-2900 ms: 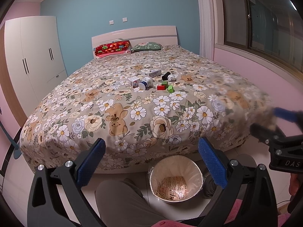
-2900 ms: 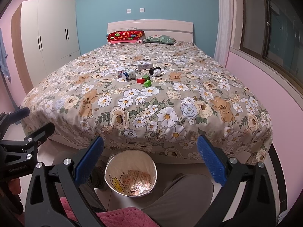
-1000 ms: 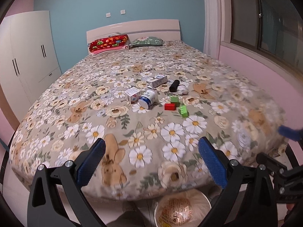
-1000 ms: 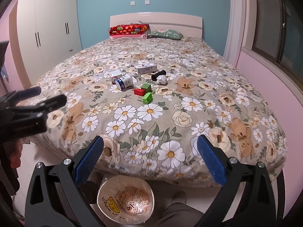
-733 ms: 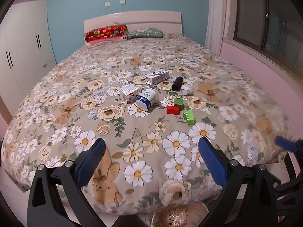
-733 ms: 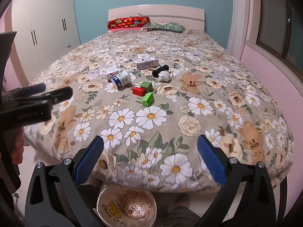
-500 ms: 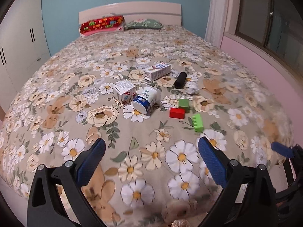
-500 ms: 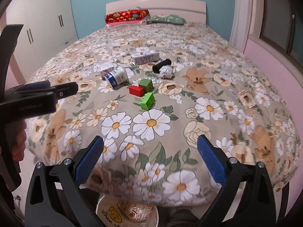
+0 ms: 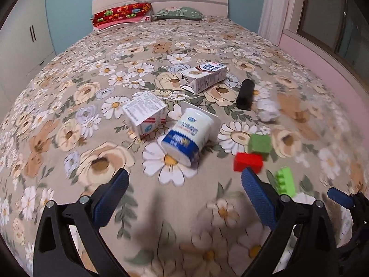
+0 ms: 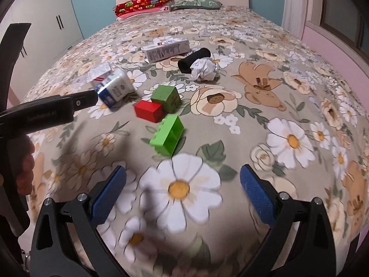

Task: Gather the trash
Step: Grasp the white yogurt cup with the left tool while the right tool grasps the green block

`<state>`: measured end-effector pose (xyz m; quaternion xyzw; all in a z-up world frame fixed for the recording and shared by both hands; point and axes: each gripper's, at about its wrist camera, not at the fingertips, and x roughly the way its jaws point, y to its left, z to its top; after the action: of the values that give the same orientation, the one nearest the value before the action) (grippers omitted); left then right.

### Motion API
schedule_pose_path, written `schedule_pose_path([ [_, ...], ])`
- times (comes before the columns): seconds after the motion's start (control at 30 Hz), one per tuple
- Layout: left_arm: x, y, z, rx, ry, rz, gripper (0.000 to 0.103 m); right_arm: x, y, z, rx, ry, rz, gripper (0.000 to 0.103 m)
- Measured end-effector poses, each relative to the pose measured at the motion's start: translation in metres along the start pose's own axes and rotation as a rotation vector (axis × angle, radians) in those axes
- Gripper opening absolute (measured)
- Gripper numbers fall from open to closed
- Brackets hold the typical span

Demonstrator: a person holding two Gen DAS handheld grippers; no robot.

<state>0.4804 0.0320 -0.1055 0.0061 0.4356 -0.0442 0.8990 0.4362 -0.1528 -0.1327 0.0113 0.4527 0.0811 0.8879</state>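
Left to right on the floral bedspread: small carton lying beside a tipped yogurt cup, long milk carton farther back, black cylinder touching a crumpled paper ball. Nearer the right, toy blocks: green cube, red block, green studded brick.

Left gripper spread wide, empty, hovering just short of the yogurt cup. Right gripper likewise wide open, holding nothing, facing the studded brick.

Risks, as a judgement: grabbing a block instead of trash, given blocks sitting nearest the right fingers; cup rolling off on the soft cover if nudged on its rounded side; thin cup wall crushing under a hard pinch.
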Motion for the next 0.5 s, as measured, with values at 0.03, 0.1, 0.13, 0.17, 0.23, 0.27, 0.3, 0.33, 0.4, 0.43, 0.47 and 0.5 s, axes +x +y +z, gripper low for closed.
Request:
schedule_pose_path([
  [0.03, 0.008, 0.001, 0.003, 0.003, 0.000, 0.000, 0.099, 0.007, 0.001, 0.003, -0.004, 0.006, 0.001, 0.096],
  [0.1, 0.023, 0.005, 0.009, 0.002, 0.004, 0.005, 0.099, 0.020, 0.003, 0.007, -0.016, 0.024, 0.006, 0.096],
  [0.13, 0.029, 0.007, 0.011, 0.000, 0.007, 0.004, 0.099, 0.026, 0.006, 0.010, -0.022, 0.033, 0.013, 0.096],
  [0.17, 0.037, 0.009, 0.015, -0.001, 0.012, -0.003, 0.099, 0.032, 0.008, 0.012, -0.027, 0.038, 0.021, 0.096],
  [0.23, 0.046, 0.011, 0.019, 0.003, 0.012, -0.003, 0.099, 0.039, 0.012, 0.015, -0.036, 0.033, 0.031, 0.096],
  [0.27, 0.051, 0.012, 0.022, 0.007, 0.010, 0.001, 0.098, 0.041, 0.014, 0.016, -0.041, 0.029, 0.032, 0.096],
  [0.3, 0.054, 0.012, 0.023, 0.010, 0.008, 0.002, 0.092, 0.045, 0.016, 0.018, -0.048, 0.023, 0.034, 0.092],
  [0.33, 0.059, 0.012, 0.025, 0.016, 0.011, 0.004, 0.080, 0.048, 0.018, 0.020, -0.054, 0.023, 0.030, 0.087],
  [0.4, 0.071, 0.012, 0.027, 0.016, 0.039, -0.004, 0.068, 0.053, 0.020, 0.021, -0.068, 0.020, 0.016, 0.072],
  [0.43, 0.077, 0.011, 0.028, 0.012, 0.057, -0.018, 0.067, 0.055, 0.020, 0.023, -0.066, 0.016, 0.019, 0.071],
  [0.47, 0.082, 0.010, 0.028, 0.010, 0.070, -0.024, 0.067, 0.056, 0.019, 0.024, -0.061, 0.017, 0.022, 0.071],
  [0.5, 0.085, 0.009, 0.028, 0.013, 0.075, -0.024, 0.067, 0.058, 0.020, 0.025, -0.061, 0.017, 0.024, 0.069],
])
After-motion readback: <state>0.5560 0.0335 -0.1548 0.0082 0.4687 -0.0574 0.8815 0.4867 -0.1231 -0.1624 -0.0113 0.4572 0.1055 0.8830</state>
